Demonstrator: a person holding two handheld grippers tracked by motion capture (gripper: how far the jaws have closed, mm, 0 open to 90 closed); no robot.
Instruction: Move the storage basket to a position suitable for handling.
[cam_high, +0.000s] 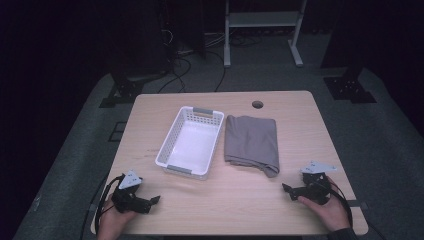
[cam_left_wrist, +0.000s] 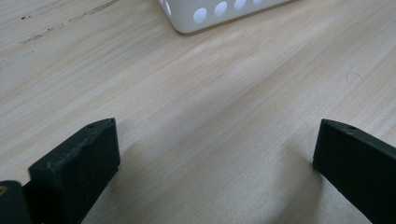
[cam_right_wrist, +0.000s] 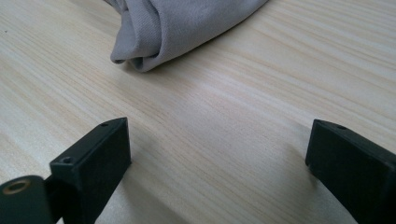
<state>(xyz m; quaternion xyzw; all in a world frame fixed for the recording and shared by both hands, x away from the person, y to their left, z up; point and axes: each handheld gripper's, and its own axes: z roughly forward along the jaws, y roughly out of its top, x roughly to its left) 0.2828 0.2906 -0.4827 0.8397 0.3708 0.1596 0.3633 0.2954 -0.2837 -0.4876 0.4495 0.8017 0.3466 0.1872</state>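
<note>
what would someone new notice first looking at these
A white perforated basket sits mid-table, with a folded grey cloth lying just to its right. Near the table's front edge, the left gripper and right gripper rest with jaws wide open, holding nothing.

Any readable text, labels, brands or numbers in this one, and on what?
None readable.
The basket, cloth and table show no print.
The left tool and right tool carry no legible marks.
</note>
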